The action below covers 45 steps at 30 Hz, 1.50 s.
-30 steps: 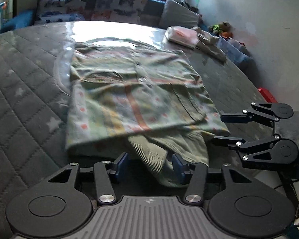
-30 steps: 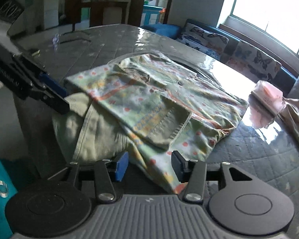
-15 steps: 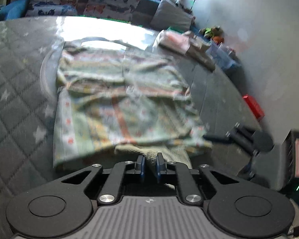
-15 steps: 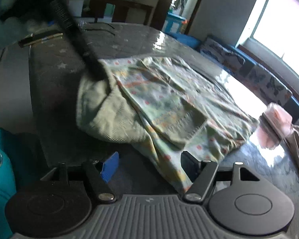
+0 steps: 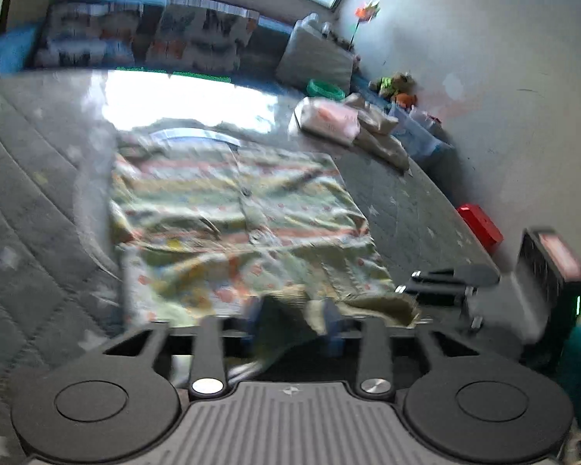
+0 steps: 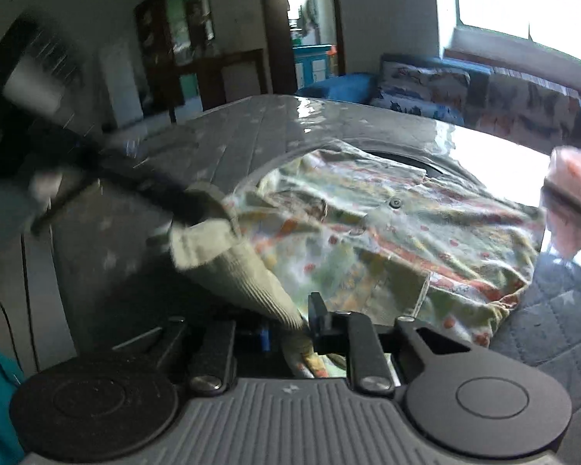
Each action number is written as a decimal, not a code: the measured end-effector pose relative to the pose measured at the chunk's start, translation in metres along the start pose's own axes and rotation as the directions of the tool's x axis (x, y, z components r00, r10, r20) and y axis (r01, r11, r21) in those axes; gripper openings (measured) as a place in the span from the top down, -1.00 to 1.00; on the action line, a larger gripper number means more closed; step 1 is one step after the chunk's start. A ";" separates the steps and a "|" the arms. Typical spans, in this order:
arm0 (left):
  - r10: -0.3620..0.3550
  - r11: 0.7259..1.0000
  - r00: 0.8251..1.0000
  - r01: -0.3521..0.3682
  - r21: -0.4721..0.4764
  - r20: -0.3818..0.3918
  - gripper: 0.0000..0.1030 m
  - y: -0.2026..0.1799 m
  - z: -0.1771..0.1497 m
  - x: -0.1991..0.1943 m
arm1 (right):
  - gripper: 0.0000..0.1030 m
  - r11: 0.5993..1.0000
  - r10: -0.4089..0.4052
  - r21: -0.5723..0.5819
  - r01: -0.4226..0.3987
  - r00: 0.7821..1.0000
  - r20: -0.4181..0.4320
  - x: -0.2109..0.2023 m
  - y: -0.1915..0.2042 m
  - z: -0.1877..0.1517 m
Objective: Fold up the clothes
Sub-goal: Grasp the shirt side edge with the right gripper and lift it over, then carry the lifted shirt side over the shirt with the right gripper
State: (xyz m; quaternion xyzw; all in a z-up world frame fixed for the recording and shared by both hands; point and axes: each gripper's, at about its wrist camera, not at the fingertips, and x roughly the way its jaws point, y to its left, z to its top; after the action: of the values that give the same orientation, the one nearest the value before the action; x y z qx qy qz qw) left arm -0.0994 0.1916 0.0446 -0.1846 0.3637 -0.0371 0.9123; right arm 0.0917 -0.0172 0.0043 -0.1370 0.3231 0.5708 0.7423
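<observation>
Patterned cloth fills the middle of both views: we see a pale green buttoned shirt printed with orange and yellow motifs [image 5: 244,228] lying spread on the grey quilted table cover with pale stars [image 5: 27,209]. From under its near hem comes a ribbed olive-beige fabric band [image 6: 236,271], which looks like a cuff or waistband, though we cannot tell of which garment.

Our left gripper [image 5: 292,319] is at the near edge of the shirt, and its blue-padded fingers [image 5: 331,321] pinch a raised fold of that ribbed band; the picture is blurred, yet fabric clearly sits between the pads. In the right wrist view the same gripper shows as a dark blurred bar at the left, holding the far end of the band.

Our right gripper [image 6: 288,323] has its fingers drawn close on the near end of the ribbed band together with a corner of the printed hem, the cloth bunched between them.

Farther off, near the right edge of the table, lie a pink plastic-wrapped packet [image 5: 327,118] and a crumpled beige cloth [image 5: 383,137] just beside it. A red box [image 5: 480,226] sits lower down by the wall, and a blue sofa with butterfly cushions [image 6: 426,85] stands beyond the table.
</observation>
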 end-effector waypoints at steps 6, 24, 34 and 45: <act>0.113 0.976 0.991 -0.123 0.179 0.065 -0.25 -0.004 -0.028 -0.014 | 0.70 0.992 0.041 0.120 -0.041 0.999 0.003 -0.001 -0.019 0.014; 0.251 0.651 0.949 -0.312 0.692 0.191 0.74 -0.024 -0.070 0.024 | 0.80 0.994 0.009 0.105 -0.013 0.999 0.039 -0.012 -0.009 0.015; 0.065 0.680 0.992 -0.126 0.722 0.112 0.88 -0.045 -0.083 -0.030 | 0.82 0.998 0.035 0.047 -0.037 0.998 0.054 -0.062 0.014 -0.001; -0.082 0.759 0.994 0.019 0.651 0.067 0.89 -0.049 -0.065 -0.060 | 0.83 0.993 0.102 0.055 -0.101 0.995 -0.017 -0.100 0.014 0.008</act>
State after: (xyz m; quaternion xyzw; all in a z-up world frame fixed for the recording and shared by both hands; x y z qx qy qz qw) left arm -0.1837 0.1381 0.0581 0.1315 0.2812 -0.1768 0.9340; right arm 0.0672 -0.0843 0.0766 -0.1061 0.3521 0.5974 0.7127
